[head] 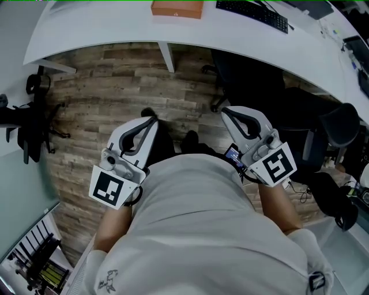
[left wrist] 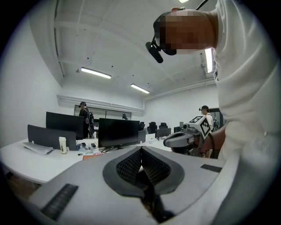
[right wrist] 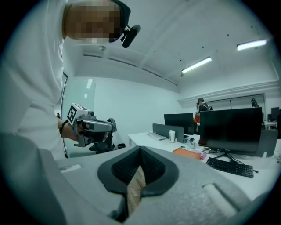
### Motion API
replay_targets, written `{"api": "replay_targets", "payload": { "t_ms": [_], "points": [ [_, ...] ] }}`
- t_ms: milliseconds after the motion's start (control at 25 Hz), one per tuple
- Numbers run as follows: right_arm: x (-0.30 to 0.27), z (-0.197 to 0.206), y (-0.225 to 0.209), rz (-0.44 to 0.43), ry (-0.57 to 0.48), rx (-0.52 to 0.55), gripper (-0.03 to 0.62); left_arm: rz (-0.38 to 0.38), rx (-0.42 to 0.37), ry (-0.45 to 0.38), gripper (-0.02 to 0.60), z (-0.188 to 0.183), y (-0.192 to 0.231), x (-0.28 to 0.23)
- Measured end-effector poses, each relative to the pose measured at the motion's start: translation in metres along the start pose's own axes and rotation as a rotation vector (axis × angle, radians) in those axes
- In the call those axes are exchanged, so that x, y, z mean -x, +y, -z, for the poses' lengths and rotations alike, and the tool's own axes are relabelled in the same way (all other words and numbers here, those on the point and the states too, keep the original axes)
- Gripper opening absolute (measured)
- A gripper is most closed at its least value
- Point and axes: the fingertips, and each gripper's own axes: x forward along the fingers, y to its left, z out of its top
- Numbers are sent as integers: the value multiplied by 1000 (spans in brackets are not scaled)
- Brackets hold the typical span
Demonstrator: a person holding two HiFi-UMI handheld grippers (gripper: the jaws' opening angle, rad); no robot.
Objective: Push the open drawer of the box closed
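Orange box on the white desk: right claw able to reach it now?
Probably not yet: the shut right claw hangs well short, wood-plank floor separating it from the flat orange box.

Head view steeply down onto wood floor (head: 115, 86) and white desk (head: 104, 29), gripper views low, close behind jaws, level across office, all sharing desk and orange box (head: 177, 8)

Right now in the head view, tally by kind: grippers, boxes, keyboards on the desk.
Grippers: 2, left gripper and right gripper
Orange box: 1
Keyboard: 1 clearly in view
Total: 4
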Motion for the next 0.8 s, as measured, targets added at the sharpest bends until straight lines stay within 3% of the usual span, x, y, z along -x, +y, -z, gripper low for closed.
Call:
{"api": "replay_targets", "payload": {
  "t_ms": [200,800],
  "points": [
    [29,-9,30,-14,-10,15,3,-27,-31,-27,0,-18,-27,22],
    [29,-30,57,-55,-61,44,2,-59,-29,-51,0,-23,-40,46]
  ]
}}
